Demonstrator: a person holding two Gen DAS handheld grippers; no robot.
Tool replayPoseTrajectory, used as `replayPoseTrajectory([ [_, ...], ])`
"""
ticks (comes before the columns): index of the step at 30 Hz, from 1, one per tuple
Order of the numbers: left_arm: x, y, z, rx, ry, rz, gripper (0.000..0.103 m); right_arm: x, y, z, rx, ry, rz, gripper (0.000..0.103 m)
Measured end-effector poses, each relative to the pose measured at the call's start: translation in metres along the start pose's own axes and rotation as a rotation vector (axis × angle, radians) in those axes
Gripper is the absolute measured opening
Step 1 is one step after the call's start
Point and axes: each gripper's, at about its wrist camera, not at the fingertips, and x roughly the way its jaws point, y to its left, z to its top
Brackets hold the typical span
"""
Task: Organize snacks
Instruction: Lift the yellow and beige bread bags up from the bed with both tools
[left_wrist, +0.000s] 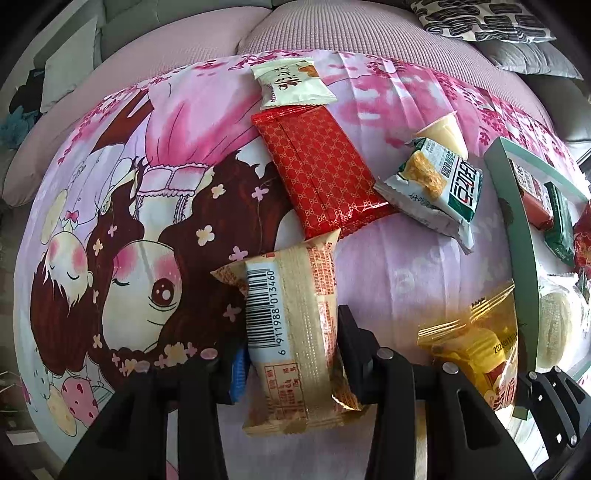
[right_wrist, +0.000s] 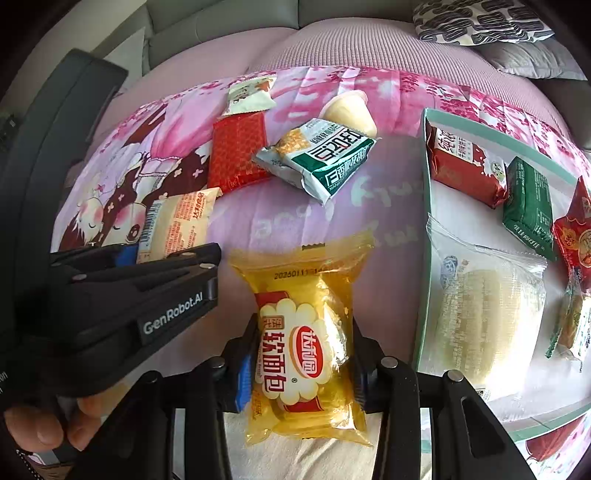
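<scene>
We see the left hand-held gripper (left_wrist: 291, 350) clamped on a tan barcode packet (left_wrist: 291, 325), and the right hand-held gripper (right_wrist: 304, 354) clamped on a yellow bread packet (right_wrist: 306, 332). Our landmark is the green-rimmed tray (right_wrist: 424, 236) on the cartoon-print sheet (left_wrist: 147, 184). The yellow bread packet lies just left of the tray's rim, the tan packet further left. A red packet (left_wrist: 321, 170) and a green-and-white packet (right_wrist: 321, 158) lie left of the tray, toward the far side.
</scene>
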Motion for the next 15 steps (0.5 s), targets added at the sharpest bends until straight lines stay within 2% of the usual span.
replayPoseTrajectory([
  [15, -0.016, 0.014, 0.002, -0.081, -0.015, -0.010, 0.040, -0.008, -0.001, 0.002, 0.015, -0.023, 0.028, 0.043],
])
